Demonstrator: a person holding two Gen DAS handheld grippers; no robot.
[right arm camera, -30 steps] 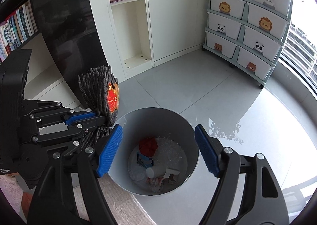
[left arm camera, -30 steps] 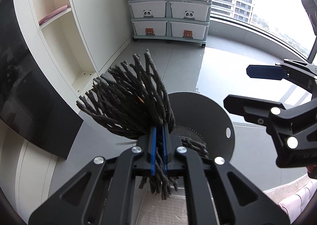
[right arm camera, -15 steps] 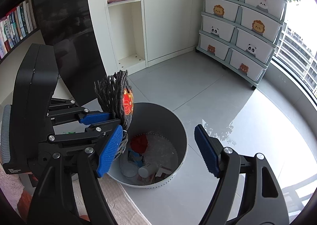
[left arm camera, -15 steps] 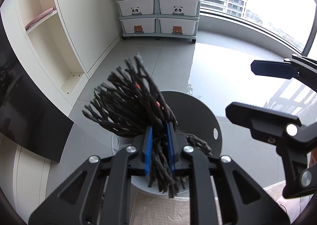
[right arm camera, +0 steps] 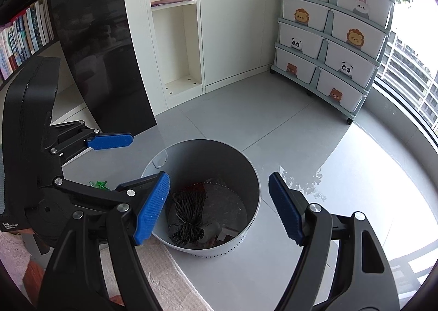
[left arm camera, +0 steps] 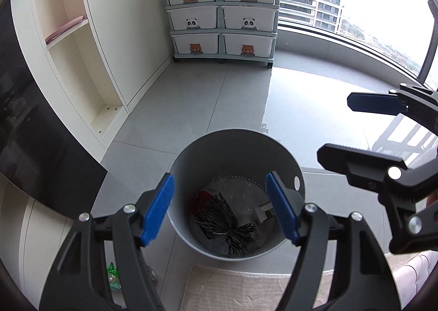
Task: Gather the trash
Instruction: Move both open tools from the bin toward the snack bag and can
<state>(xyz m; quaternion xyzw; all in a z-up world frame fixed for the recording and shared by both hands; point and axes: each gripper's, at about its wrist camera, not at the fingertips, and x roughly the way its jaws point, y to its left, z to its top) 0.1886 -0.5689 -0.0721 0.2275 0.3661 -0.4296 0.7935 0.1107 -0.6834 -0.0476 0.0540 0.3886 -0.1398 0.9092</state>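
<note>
A round grey bin (left arm camera: 235, 146) (right arm camera: 219, 157) stands on the tiled floor below both grippers. A bundle of dark cords (left arm camera: 219, 218) (right arm camera: 189, 212) lies inside it on other rubbish. My left gripper (left arm camera: 219, 176) (right arm camera: 126, 160) hangs over the bin's near rim. Its jaws are opening and nothing is between the blue pads. My right gripper (right arm camera: 219, 176) (left arm camera: 335, 126) hovers to the right of the left one, also above the bin, open and holding nothing.
A green wrapper (left arm camera: 112, 278) (right arm camera: 98, 184) lies on the floor left of the bin. A beige rug (left arm camera: 232, 286) (right arm camera: 169, 261) borders the bin's near side. A drawer chest with animal faces (left arm camera: 221, 9) stands by the window, and white shelves (left arm camera: 82, 70) line the left wall.
The left gripper's jaws have parted and the dark cord bundle has dropped from them into the bin. The right gripper stays open.
</note>
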